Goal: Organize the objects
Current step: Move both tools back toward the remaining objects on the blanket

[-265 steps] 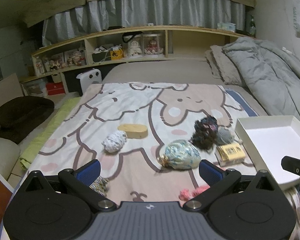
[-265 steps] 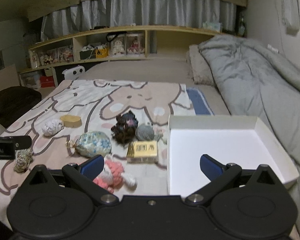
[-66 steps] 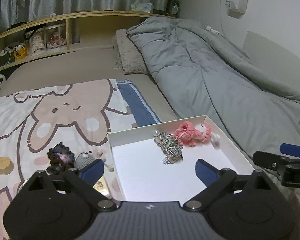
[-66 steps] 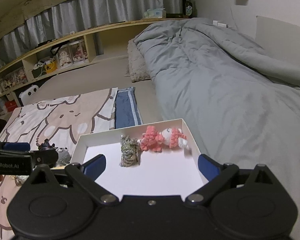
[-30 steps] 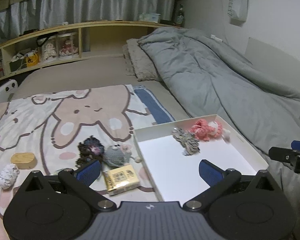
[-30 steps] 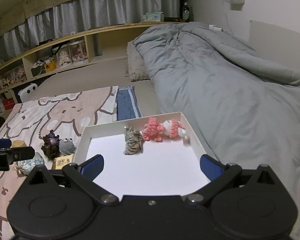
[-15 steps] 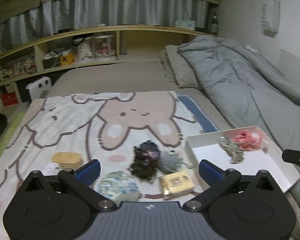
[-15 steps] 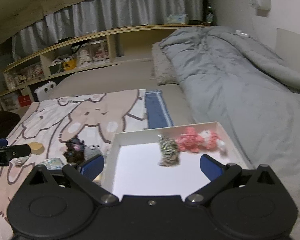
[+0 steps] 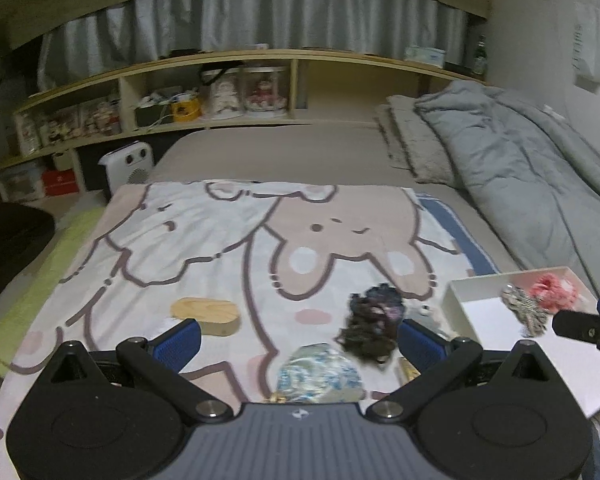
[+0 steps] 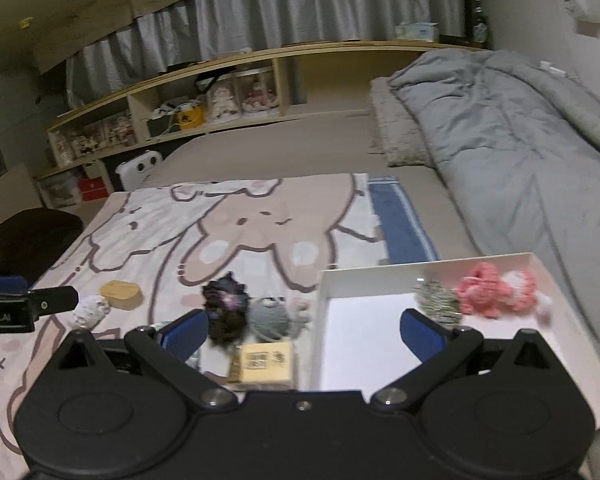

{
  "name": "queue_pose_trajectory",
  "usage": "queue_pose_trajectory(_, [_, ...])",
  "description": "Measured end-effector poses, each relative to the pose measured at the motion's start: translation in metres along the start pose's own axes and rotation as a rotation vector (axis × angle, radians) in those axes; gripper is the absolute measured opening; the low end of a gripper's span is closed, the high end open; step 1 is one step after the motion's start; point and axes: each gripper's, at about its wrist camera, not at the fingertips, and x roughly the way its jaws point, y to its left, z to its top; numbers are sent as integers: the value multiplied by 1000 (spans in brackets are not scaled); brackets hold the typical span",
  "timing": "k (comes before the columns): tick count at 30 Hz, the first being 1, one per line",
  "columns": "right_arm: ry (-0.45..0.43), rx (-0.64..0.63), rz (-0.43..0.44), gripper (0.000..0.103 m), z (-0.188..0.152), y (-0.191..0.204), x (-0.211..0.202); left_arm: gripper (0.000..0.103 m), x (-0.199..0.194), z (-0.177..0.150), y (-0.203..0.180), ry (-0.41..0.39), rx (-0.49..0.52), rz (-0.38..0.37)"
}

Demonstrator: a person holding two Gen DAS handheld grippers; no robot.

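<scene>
A white box (image 10: 364, 344) lies on the bed at the right and holds a striped grey toy (image 10: 436, 300) and a pink crochet toy (image 10: 496, 286); the box also shows in the left wrist view (image 9: 496, 280). On the bunny blanket lie a dark fuzzy toy (image 9: 374, 320), a floral pouch (image 9: 318, 372), a wooden oval block (image 9: 204, 312), a grey crochet ball (image 10: 270, 314), a yellow box (image 10: 266, 362) and a white knitted ball (image 10: 90, 310). My left gripper (image 9: 296, 342) is open and empty above the pouch. My right gripper (image 10: 304, 330) is open and empty over the yellow box.
A grey duvet (image 10: 520, 140) and a pillow (image 10: 400, 136) fill the right side of the bed. Wooden shelves (image 9: 220, 96) with trinkets run along the far wall. A white heater (image 9: 128, 168) stands by the bed's head. A dark cushion (image 9: 8, 240) sits at the left.
Both grippers have swung left, away from the white box and back over the blanket's loose objects. The striped and pink toys, once on the blanket, now lie in the box.
</scene>
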Motion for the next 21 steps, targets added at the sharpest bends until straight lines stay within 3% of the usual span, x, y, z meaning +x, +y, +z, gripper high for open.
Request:
queue_pose_trajectory(9, [10, -23, 78, 103, -2, 38, 34, 103, 14, 0, 51, 10, -125, 72])
queue_pose_trajectory(21, [33, -42, 171, 103, -7, 78, 86, 103, 49, 0, 107, 23, -202, 182])
